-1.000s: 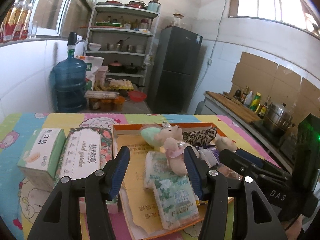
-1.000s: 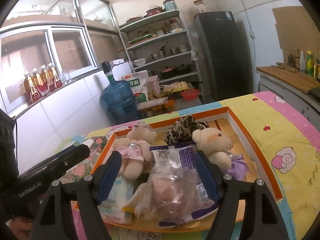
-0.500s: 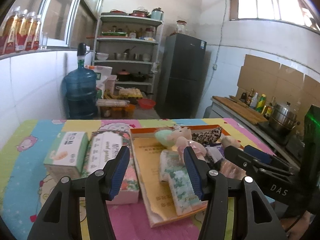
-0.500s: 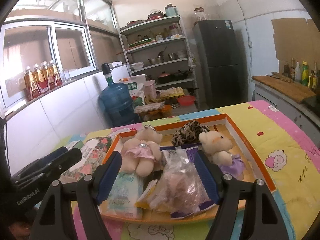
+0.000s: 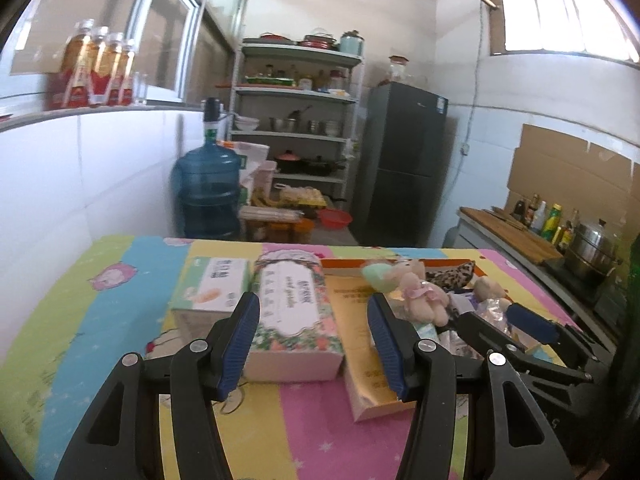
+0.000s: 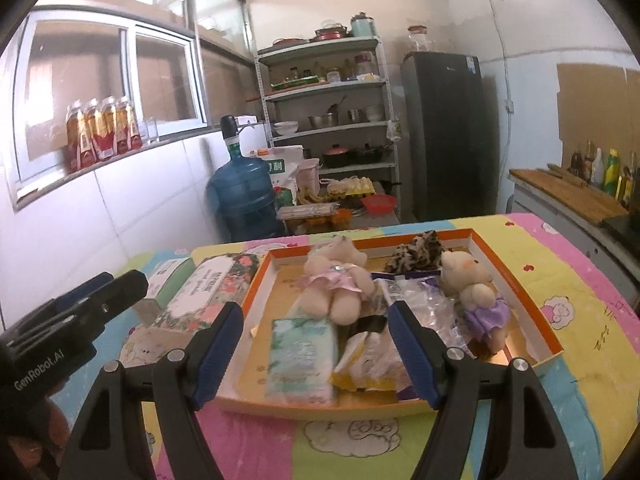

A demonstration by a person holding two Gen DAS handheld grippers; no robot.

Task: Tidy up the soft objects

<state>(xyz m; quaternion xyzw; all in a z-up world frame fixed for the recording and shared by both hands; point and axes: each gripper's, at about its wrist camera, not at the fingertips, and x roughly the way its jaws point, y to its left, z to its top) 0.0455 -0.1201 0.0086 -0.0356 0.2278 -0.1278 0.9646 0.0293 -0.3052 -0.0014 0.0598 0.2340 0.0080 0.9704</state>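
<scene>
- I read this as the very start: both grippers hang back from the table, nothing picked up yet, so the step in hand is choosing a first soft thing.
- My left gripper (image 5: 314,336) has its fingers apart and empty; between them, low centre of the left view, sits the floral tissue box (image 5: 294,316), untouched as far as I can see.
- My right gripper (image 6: 316,350) is spread too, holding nothing; it frames the green tissue pack (image 6: 302,358) in the lower centre of its view.
- The soft things lie in the orange tray (image 6: 516,288), mid-frame: a bear in a pink dress (image 6: 338,280), a bear in a purple dress (image 6: 474,292), a leopard-print piece (image 6: 416,254) and crinkled plastic bags (image 6: 424,304).
- Next I would judge one gripper must come forward and down over a single toy, then close gently.
- The right view shows the whole tray interior; the left view sees it edge-on at right.
- Only the left view shows the green-and-white box (image 5: 212,290) clearly, and the steel pot (image 5: 592,246) at far right.
</scene>
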